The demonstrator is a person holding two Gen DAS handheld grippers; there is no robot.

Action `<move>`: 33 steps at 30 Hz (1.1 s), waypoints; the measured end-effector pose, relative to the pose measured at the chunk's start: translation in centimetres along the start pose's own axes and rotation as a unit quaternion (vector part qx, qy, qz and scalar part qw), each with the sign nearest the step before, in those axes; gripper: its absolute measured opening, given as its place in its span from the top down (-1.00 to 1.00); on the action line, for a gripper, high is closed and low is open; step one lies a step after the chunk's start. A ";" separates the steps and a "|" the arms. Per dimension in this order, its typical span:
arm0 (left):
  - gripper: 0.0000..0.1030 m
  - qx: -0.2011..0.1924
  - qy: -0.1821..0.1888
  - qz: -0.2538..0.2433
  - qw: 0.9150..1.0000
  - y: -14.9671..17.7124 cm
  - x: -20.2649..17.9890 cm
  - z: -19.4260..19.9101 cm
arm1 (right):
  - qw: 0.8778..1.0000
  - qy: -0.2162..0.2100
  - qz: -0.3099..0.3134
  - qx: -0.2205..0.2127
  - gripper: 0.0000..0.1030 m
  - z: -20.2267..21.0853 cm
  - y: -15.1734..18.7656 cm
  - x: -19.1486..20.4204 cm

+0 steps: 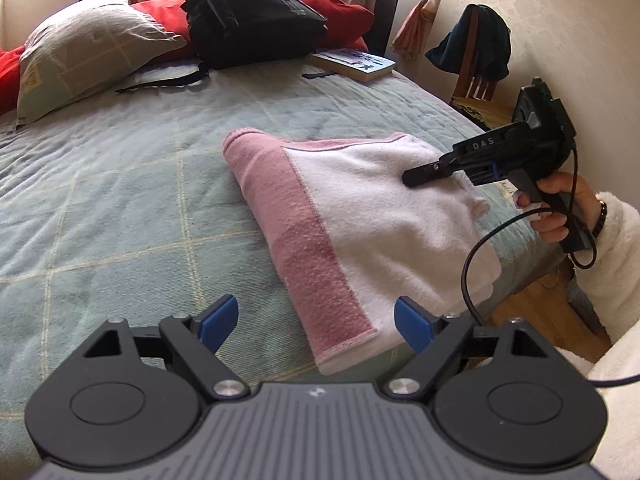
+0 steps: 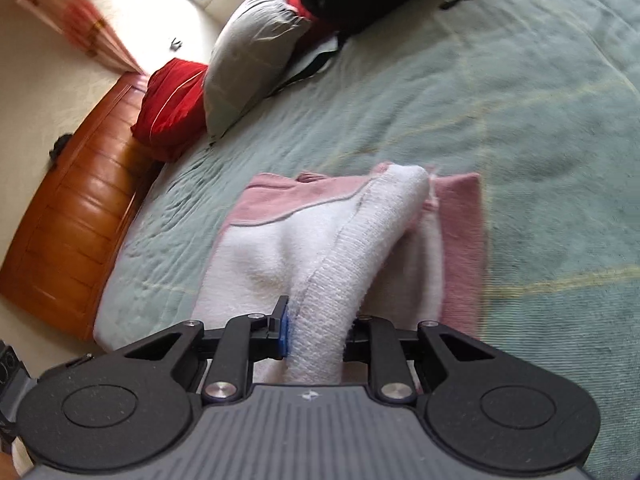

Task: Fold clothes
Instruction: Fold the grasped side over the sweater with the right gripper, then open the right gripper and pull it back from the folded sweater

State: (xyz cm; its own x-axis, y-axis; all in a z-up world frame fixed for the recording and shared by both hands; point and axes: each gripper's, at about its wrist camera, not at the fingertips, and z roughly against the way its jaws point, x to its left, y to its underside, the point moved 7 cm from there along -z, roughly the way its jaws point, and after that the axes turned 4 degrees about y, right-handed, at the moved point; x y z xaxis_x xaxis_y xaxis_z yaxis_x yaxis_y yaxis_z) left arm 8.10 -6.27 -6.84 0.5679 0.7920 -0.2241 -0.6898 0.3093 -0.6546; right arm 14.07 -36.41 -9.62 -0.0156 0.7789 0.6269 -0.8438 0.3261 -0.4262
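Note:
A pink and white fleece garment point(image 1: 352, 216) lies partly folded on the green bedspread point(image 1: 120, 208). My left gripper point(image 1: 316, 326) hovers open just before its near pink edge, blue pads apart with nothing between them. My right gripper point(image 1: 416, 178) reaches in from the right, held by a hand point(image 1: 560, 208), its tips on the white part. In the right wrist view my right gripper point(image 2: 316, 336) is shut on a raised ribbed white fold of the garment point(image 2: 352, 248), which hides the right pad.
A black backpack point(image 1: 252, 12), a grey pillow point(image 1: 88, 48), red cushions point(image 1: 340, 12) and a book point(image 1: 352, 64) sit at the bed's far end. A wooden chair with dark clothing point(image 1: 476, 52) stands by the wall. A wooden bed frame point(image 2: 72, 208) borders the bed.

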 end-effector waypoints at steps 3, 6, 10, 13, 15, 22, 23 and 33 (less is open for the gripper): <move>-0.66 0.003 0.001 -0.003 1.000 -0.1 -0.3 -0.2 | 1.000 -0.003 -0.010 0.007 0.54 0.0 0.1 -0.7; -0.66 0.005 0.002 -0.007 1.000 0.0 -0.4 -0.5 | 1.000 -0.006 -0.019 0.014 0.54 0.1 0.3 -1.4; -0.66 0.008 0.006 -0.004 1.000 -0.1 -0.5 -0.8 | 0.999 -0.008 -0.032 0.020 0.54 0.1 0.7 -2.5; -0.66 0.017 0.006 -0.006 1.000 -0.1 -0.6 -1.4 | 0.999 -0.009 -0.040 0.016 0.54 -0.1 0.9 -3.4; -0.66 0.021 0.002 -0.012 1.000 -0.3 -0.8 -1.7 | 0.999 -0.007 -0.035 0.010 0.54 0.1 0.7 -3.4; -0.66 0.023 0.016 -0.032 0.999 -0.9 -2.4 -2.4 | 1.000 0.021 0.009 0.000 0.40 1.2 0.4 -2.9; -0.66 0.022 0.016 -0.034 0.999 -1.0 -2.6 -2.4 | 1.000 0.027 0.016 -0.001 0.33 1.4 0.4 -2.8; -0.66 0.009 0.001 -0.077 0.997 -5.7 -3.7 -3.7 | 0.984 0.070 0.146 -0.071 -0.19 5.4 0.9 -0.5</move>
State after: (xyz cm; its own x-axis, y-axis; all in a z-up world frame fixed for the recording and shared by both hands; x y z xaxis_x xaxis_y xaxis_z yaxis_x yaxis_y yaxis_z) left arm 11.53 -12.93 -4.96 0.6694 0.7326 -0.1234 -0.6019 0.4374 -0.6681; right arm 10.41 -39.36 -6.83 -0.1630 0.9137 0.3723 -0.7304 0.1420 -0.6681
